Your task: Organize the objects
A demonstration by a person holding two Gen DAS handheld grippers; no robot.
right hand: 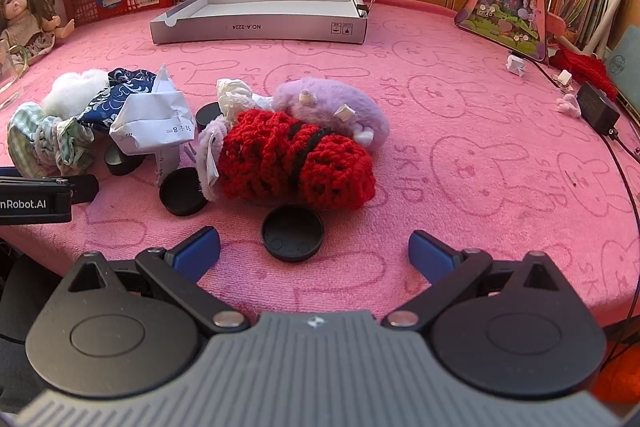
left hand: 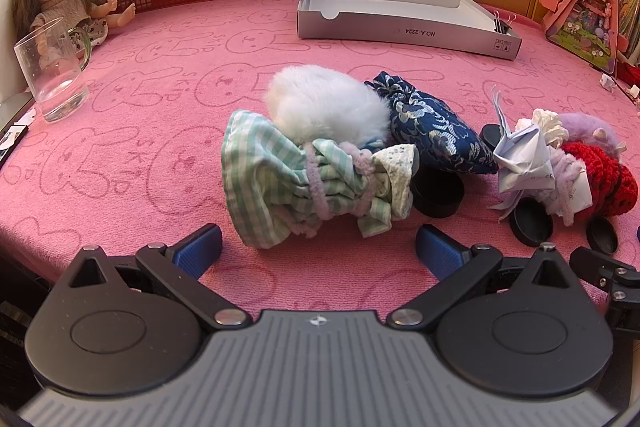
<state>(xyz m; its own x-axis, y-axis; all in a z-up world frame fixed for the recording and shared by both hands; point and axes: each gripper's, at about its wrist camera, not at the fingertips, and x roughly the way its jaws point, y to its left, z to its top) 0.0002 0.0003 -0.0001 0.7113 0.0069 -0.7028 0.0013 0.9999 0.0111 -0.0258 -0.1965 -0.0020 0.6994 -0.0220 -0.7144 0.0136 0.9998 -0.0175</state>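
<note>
In the left wrist view, your left gripper (left hand: 318,241) hangs with jaws spread wide and empty just short of the gingham pouch (left hand: 296,179). In the right wrist view, your right gripper (right hand: 314,247) is equally wide and empty, the black lid (right hand: 292,233) just ahead. Nothing is sorted yet, I'd say; next, close on one item and carry it to the open box (right hand: 260,27) at the back of the surface.

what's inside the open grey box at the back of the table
The grey box shows a bare white floor, with black binder clips at one end. Its front wall hides the near strip of the floor.
</note>
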